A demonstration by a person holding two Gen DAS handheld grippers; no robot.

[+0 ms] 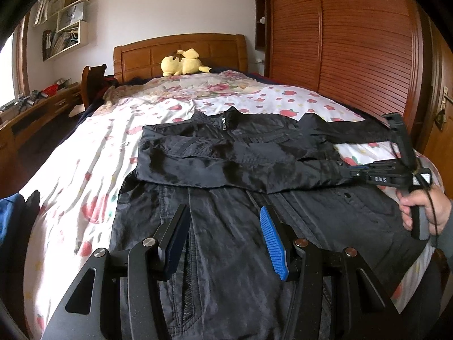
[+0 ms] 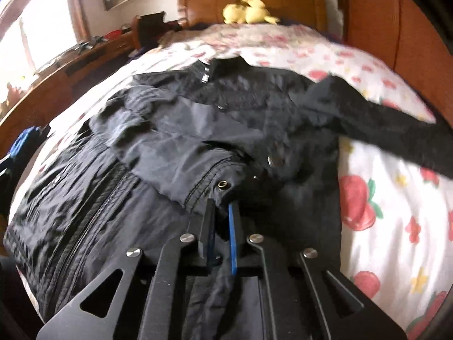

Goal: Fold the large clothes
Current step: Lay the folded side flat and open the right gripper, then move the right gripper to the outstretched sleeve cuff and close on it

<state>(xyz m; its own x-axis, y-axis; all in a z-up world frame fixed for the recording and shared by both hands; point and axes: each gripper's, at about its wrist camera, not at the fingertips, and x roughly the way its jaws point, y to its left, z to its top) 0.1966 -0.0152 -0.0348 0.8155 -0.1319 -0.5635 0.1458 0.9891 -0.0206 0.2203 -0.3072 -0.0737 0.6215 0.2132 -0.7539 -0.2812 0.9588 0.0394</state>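
One black jacket (image 1: 235,153) lies flat on the bed (image 1: 85,153), on a sheet with red flowers and strawberries. Its left sleeve (image 1: 232,174) is folded across the chest. The right gripper (image 2: 222,206) is pinched tight on that sleeve's cuff. The left gripper (image 1: 223,223) hangs over the jacket's bottom part, jaws wide, holding nothing. A yellow plush toy (image 1: 182,62) sits by the wooden headboard (image 1: 181,46).
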